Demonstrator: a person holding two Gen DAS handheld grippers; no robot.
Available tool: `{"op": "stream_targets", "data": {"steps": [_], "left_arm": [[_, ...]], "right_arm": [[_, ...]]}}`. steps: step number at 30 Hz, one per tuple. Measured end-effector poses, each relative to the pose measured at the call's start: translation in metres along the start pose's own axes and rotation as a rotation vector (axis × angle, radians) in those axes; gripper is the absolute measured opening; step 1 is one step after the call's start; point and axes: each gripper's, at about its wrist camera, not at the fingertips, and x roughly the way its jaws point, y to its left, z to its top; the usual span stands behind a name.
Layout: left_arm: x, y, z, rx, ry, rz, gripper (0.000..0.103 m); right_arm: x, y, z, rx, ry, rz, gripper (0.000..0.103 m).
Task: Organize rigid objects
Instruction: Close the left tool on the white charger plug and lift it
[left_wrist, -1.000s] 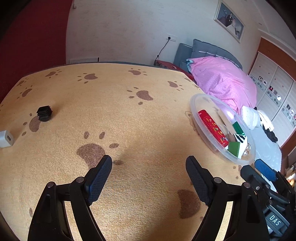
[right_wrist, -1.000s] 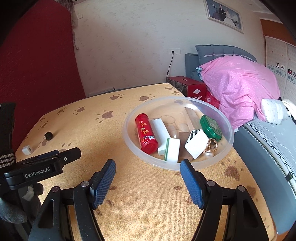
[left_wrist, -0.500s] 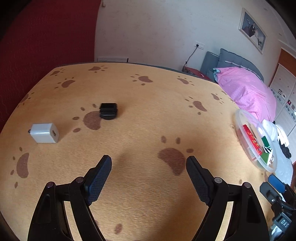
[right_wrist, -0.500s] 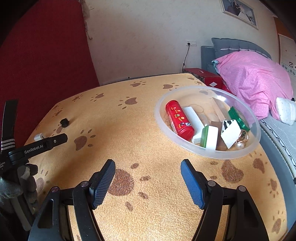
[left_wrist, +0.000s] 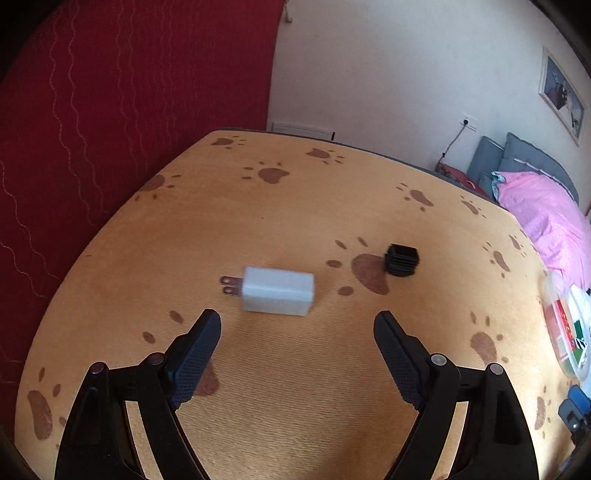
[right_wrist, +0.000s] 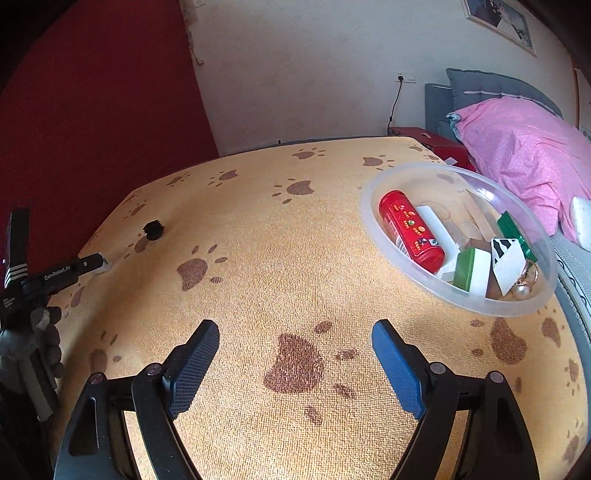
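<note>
1. White and blocky, the charger (left_wrist: 277, 290) now lies just ahead of the left gripper (left_wrist: 297, 325), a little left of centre, prongs pointing left; a second ago it sat at the far left edge of this view. Jaws spread, holding nothing. The black cap (left_wrist: 402, 259) rests nearby to its right. Pickup looks imminent.
2. Right wrist view: the right gripper (right_wrist: 295, 334) is opening its jaws over bare paw-print cloth (right_wrist: 258, 229), nothing between them. The clear bowl (right_wrist: 373, 192), already holding the red can (right_wrist: 410, 230) and probably small boxes, has slid rightward in view.
</note>
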Motion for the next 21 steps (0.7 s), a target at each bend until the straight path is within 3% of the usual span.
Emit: {"op": "stream_targets", "data": {"steps": [15,21], "left_arm": [[0.025,0.008,0.021,0.057,-0.016,0.049,0.086],[0.037,0.01,0.022,0.045,0.035,0.002,0.079]], "right_arm": [[0.01,0.024,0.003,-0.064,0.031,0.012,0.088],[0.021,0.038,0.006,-0.087,0.066,0.025,0.088]]}}
